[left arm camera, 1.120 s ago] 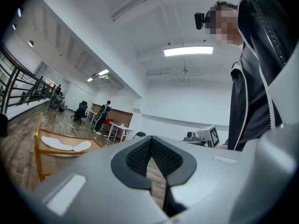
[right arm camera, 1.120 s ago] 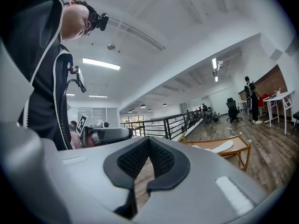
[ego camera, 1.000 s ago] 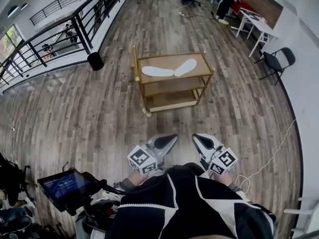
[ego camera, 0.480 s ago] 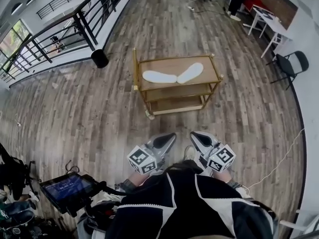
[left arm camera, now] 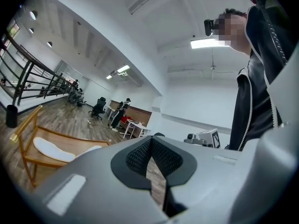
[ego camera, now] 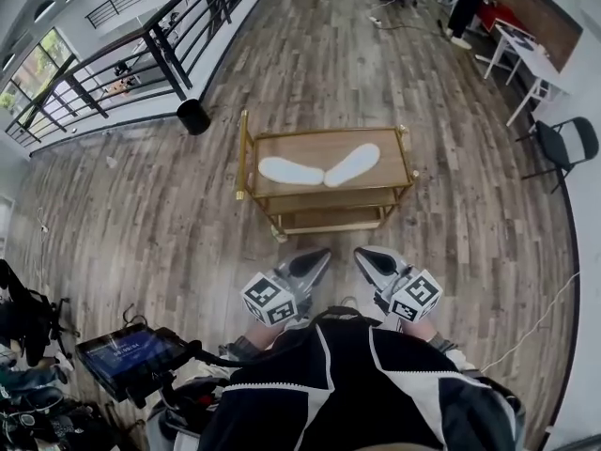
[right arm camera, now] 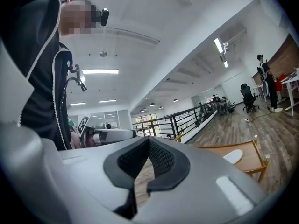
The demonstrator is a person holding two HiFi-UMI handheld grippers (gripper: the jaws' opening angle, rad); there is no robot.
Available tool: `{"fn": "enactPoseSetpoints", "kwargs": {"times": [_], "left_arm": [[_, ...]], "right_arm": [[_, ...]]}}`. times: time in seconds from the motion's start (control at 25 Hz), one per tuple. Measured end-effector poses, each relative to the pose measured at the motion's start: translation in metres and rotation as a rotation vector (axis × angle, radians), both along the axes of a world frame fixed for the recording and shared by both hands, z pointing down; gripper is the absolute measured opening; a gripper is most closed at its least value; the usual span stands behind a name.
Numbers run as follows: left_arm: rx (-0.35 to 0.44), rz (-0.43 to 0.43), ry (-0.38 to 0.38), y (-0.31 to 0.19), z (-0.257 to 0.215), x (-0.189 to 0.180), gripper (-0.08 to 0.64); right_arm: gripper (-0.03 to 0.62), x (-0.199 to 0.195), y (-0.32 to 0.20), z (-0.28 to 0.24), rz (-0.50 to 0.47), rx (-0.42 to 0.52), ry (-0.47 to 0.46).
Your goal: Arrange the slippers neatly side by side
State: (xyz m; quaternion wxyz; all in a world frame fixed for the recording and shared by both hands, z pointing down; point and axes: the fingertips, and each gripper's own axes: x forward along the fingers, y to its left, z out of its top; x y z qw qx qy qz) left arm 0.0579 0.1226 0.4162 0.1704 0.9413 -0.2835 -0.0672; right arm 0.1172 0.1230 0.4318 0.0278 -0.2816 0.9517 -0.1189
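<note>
Two white slippers lie sole up on the top shelf of a gold cart (ego camera: 246,148). The left slipper (ego camera: 290,170) lies crosswise and the right slipper (ego camera: 352,164) slants, so their near ends meet in a V. My left gripper (ego camera: 322,256) and right gripper (ego camera: 362,255) are held close to my body, well short of the cart, both shut and empty. In the left gripper view the left slipper (left arm camera: 52,149) shows on the cart (left arm camera: 25,125). The right gripper view shows one slipper's tip (right arm camera: 232,156).
The cart has lower shelves and stands on a wooden floor. A black bin (ego camera: 193,116) stands by a railing (ego camera: 141,59) at the back left. A screen on a stand (ego camera: 129,355) is near my left side. White tables and a black chair (ego camera: 561,145) are at the right.
The cart with the slippers has come nearer and lower in the head view as I walk toward it. Both grippers stay shut in front of me.
</note>
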Motion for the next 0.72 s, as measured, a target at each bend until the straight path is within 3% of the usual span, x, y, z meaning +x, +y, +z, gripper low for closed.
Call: {"fn": "enactPoseSetpoints", "kwargs": {"times": [0.28,0.72], "left_arm": [[0.011,-0.038,-0.017,-0.054,0.001,0.036,0.020],[-0.014,-0.113,-0.026,-0.091,0.011,0.033,0.020]], "right_arm": [[0.005,0.039,-0.053,0.004,-0.041,0.004,-0.012],[0.005,0.033,-0.095,0.013,-0.124,-0.019,-0.021]]}}
